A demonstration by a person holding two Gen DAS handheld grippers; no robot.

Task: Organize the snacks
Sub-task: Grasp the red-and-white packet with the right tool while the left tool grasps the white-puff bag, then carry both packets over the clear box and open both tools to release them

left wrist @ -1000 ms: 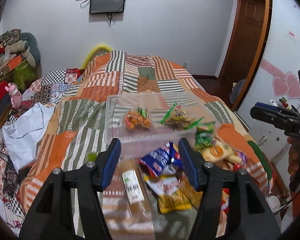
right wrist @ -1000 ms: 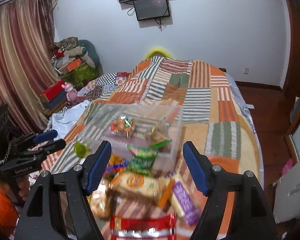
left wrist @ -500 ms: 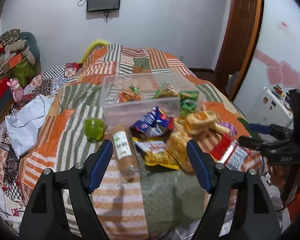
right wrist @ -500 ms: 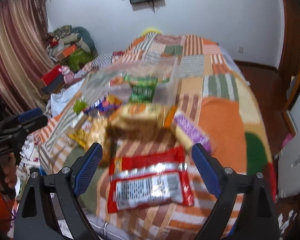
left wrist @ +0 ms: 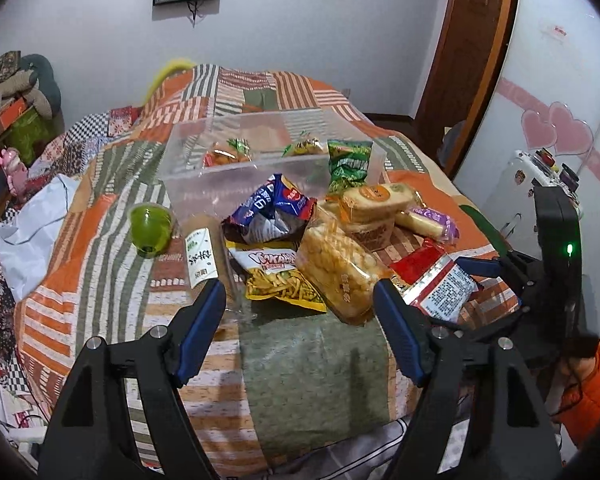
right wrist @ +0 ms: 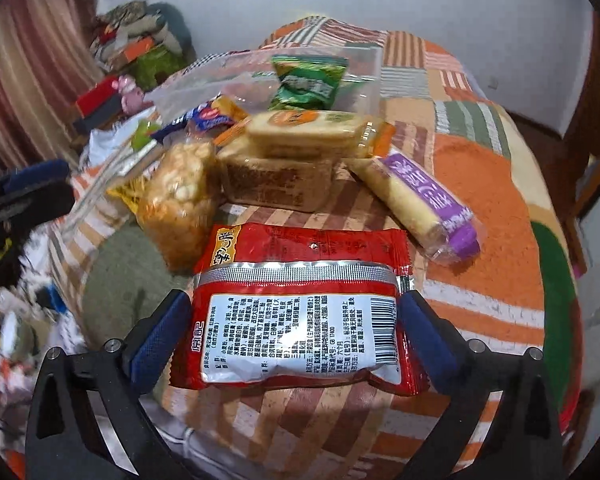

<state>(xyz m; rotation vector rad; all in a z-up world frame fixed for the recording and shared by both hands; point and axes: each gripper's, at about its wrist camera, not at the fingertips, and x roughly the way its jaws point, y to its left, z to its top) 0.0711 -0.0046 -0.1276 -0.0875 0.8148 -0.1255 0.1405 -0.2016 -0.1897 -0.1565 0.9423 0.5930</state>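
Snacks [left wrist: 300, 256] heaped on patchwork quilt [left wrist: 100, 276], white bedroom walls [left wrist: 300, 32] behind

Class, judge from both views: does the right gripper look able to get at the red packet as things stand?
Probably yes. The right gripper is open with its fingers either side of the red packet, which lies flat on the quilt with nothing on top of it. Whether the fingers already touch it is unclear.

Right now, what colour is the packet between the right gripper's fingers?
Red packet, white label; right wrist view.
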